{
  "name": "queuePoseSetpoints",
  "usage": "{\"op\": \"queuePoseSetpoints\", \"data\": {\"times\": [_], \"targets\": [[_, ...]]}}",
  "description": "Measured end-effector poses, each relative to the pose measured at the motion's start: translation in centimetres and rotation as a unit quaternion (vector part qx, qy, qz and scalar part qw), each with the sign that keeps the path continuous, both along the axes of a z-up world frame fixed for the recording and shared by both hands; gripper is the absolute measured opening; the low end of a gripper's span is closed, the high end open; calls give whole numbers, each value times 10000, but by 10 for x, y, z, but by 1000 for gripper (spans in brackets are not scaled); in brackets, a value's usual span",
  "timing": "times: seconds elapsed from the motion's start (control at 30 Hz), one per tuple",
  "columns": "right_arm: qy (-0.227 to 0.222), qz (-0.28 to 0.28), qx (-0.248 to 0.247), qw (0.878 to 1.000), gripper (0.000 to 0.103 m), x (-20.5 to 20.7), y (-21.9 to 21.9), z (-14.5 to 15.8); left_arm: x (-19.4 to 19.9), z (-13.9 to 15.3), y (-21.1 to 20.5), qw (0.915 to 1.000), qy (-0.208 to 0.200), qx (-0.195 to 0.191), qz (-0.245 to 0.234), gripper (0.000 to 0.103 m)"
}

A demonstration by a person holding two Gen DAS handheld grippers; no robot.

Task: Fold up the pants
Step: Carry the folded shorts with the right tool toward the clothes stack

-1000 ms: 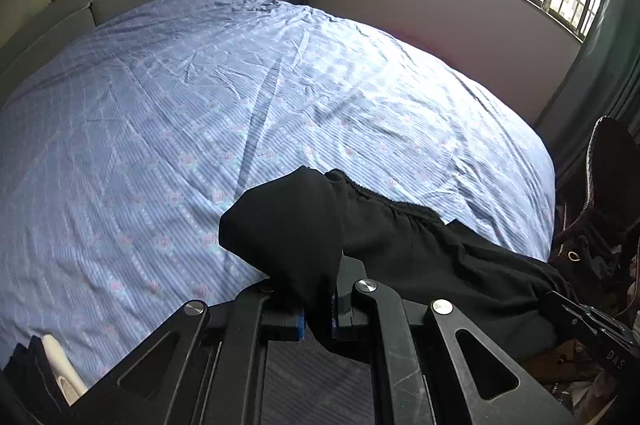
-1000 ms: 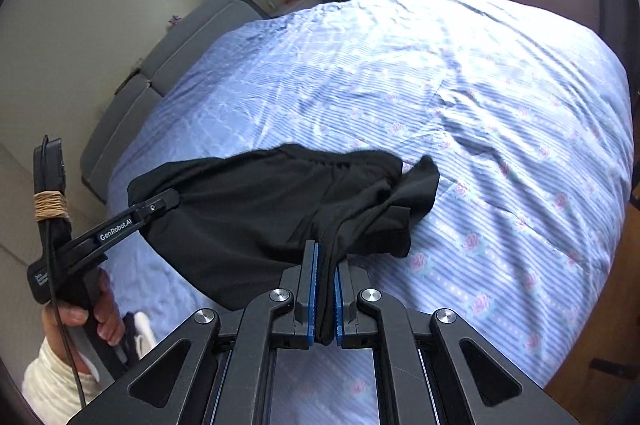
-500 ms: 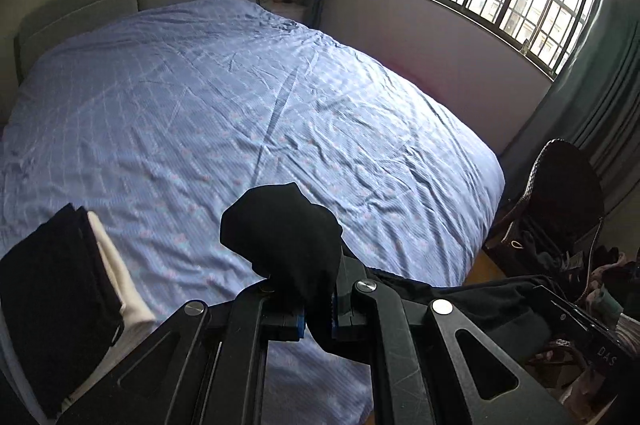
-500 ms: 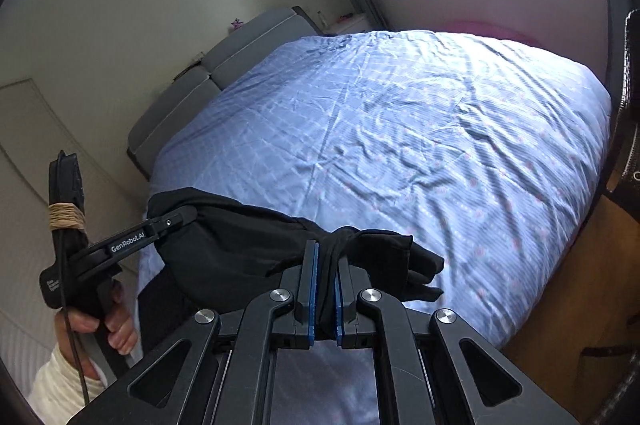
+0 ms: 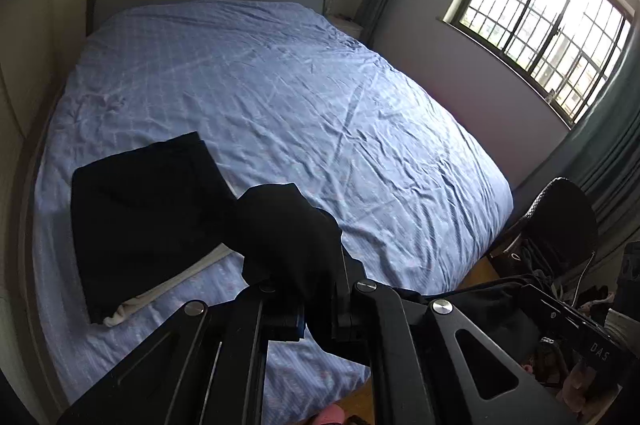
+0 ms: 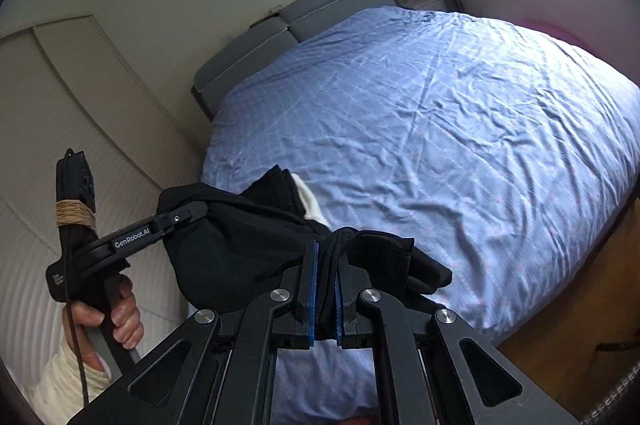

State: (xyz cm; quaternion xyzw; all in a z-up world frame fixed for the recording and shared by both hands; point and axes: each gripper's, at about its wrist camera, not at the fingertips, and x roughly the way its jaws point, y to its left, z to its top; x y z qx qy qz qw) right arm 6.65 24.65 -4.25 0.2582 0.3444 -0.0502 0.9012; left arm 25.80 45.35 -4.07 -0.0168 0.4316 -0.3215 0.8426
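The black pants [image 5: 288, 225] hang between my two grippers, lifted clear above the near edge of the bed. My left gripper [image 5: 320, 321] is shut on one bunched end of them. My right gripper [image 6: 326, 289] is shut on the other end [image 6: 248, 245], the cloth pinched between its blue pads [image 6: 311, 289]. In the right wrist view the left gripper [image 6: 180, 217] shows at the left, clamped on the fabric, held by a hand. The lower part of the pants is hidden below both grippers.
The bed [image 5: 320, 97] has a wrinkled blue checked sheet. A folded stack of black and white clothes [image 5: 140, 217] lies on its near left part, also in the right wrist view [image 6: 288, 193]. A dark chair with clutter [image 5: 560, 225] stands right of the bed. A wardrobe [image 6: 60, 105] is at left.
Both grippers have risen and pulled back from the bed with the pants, lifting them off the sheet. The folded stack has come into view.
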Motion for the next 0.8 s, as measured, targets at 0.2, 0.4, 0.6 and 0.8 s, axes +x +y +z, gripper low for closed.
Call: {"op": "queuePoseSetpoints", "data": {"times": [0.2,0.4,0.6,0.8], "targets": [[-210,270,-82,9994,7,48,76,10,45,13,85,9998,-149,-115,91,9],[-337,39,-88,9994,7,107,145,6,123,18,145,9994,-229,-161,-196,9],[-301,-321,-120,9990,7,169,185,-3,213,11,154,9982,-56,-194,-565,10],[-164,-672,-457,9966,7,222,194,0,286,5,122,9946,-67,-431,-943,9]]}}
